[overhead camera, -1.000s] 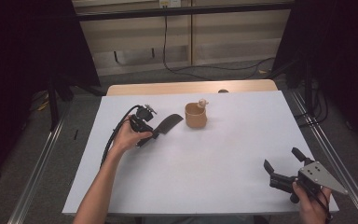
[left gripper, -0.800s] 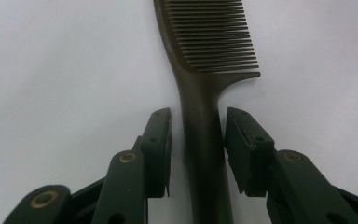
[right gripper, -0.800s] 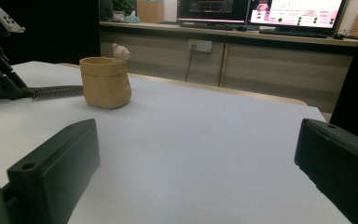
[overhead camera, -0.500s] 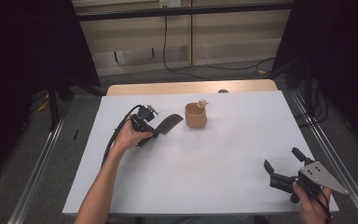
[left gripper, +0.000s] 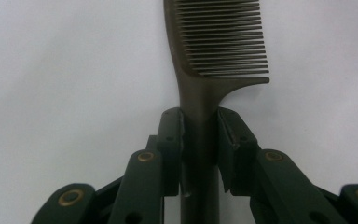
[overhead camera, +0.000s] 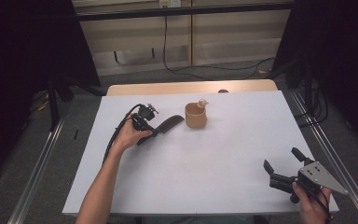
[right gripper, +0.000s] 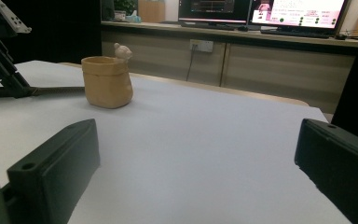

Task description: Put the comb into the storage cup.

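A dark brown comb [overhead camera: 168, 125] lies flat on the white table [overhead camera: 214, 158], its teeth end toward a tan cup [overhead camera: 196, 115] with a small animal figure on its rim. My left gripper [overhead camera: 154, 132] is low on the table, and its jaws have just been closing on the comb's handle. In the left gripper view both pads [left gripper: 172, 135] touch the sides of the handle of the comb [left gripper: 214, 46]. Near the front right corner my right gripper [overhead camera: 281, 159] is open and holds nothing. The right gripper view faces the cup [right gripper: 107, 81] across bare table.
A wooden strip [overhead camera: 191, 87] runs behind the table's far edge. Metal rails [overhead camera: 326, 144] flank both sides. Cabinets and monitors [right gripper: 261, 14] stand in the background. The left gripper's cable [overhead camera: 116, 135] curls beside the person's forearm.
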The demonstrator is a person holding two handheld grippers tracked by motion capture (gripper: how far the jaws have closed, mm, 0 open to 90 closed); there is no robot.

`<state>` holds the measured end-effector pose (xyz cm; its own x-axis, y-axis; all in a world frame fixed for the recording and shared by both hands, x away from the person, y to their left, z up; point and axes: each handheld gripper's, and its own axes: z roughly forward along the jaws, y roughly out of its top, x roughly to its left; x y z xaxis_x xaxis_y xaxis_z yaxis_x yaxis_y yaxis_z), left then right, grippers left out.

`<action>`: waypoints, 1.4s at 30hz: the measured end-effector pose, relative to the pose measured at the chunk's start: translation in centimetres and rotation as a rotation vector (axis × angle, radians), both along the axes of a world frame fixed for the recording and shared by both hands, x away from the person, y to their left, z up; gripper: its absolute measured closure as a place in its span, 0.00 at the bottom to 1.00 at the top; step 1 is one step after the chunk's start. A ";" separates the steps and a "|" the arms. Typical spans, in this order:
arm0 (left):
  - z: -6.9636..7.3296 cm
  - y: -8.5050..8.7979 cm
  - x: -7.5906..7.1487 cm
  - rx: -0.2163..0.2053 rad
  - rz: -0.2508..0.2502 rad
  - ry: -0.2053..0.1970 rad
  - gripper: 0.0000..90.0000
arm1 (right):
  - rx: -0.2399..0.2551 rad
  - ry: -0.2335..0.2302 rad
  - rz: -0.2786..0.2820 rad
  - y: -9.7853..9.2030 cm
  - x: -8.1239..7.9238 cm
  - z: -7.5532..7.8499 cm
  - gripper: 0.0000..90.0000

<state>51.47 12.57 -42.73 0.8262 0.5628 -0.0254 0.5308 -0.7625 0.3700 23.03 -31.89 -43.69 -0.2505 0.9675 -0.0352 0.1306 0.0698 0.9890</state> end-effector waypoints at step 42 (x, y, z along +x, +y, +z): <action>1.3 3.1 -1.7 -0.267 0.161 -0.128 0.81 | 0.001 0.005 -0.002 0.0 0.1 -0.1 0.00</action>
<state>49.74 15.62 -41.48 0.7335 0.6735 -0.0913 0.5726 -0.5401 0.6168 23.10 -31.93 -43.75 -0.2483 0.9681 -0.0330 0.1361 0.0686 0.9883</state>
